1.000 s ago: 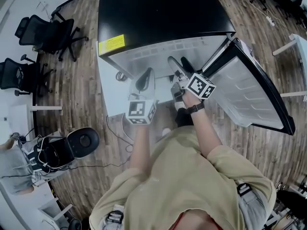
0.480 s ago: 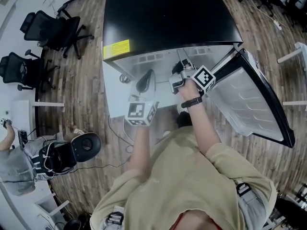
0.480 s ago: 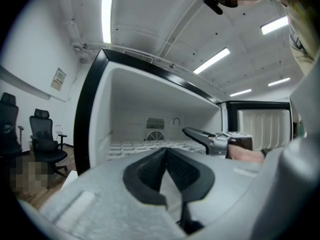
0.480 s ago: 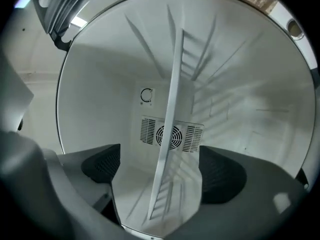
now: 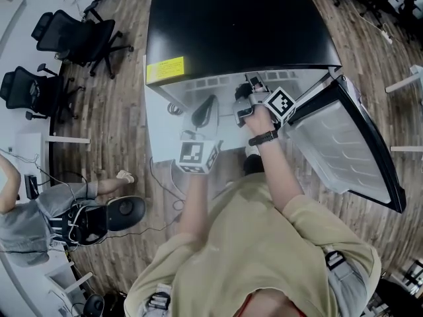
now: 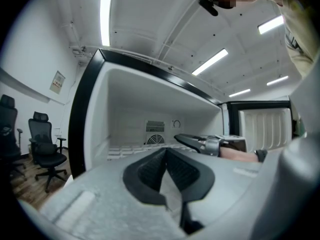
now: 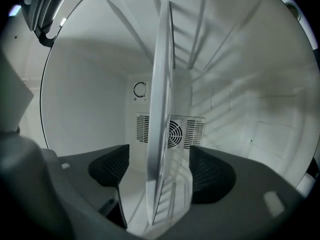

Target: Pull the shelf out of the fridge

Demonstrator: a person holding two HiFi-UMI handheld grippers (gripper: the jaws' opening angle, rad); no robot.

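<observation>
The fridge [image 5: 238, 25] is black-topped and stands with its door [image 5: 344, 144] swung open to the right. My right gripper [image 5: 254, 84] reaches into the white compartment. In the right gripper view the thin white shelf [image 7: 161, 109] shows edge-on between the jaws of the right gripper [image 7: 160, 171]. The jaws are closing, and a gap still shows on each side of the shelf. My left gripper [image 5: 206, 111] hangs in front of the opening, shut with nothing in it. The left gripper [image 6: 166, 151] looks into the compartment, where the right gripper [image 6: 200, 141] shows.
A fan vent [image 7: 172, 131] sits on the fridge's back wall. Two black office chairs [image 5: 73, 41] [image 5: 30, 91] stand on the wood floor at the left. A person [image 5: 26, 223] and a black stool [image 5: 122, 213] are at lower left.
The right gripper has moved deeper into the fridge, up in the head view. The left gripper has stayed about where it was.
</observation>
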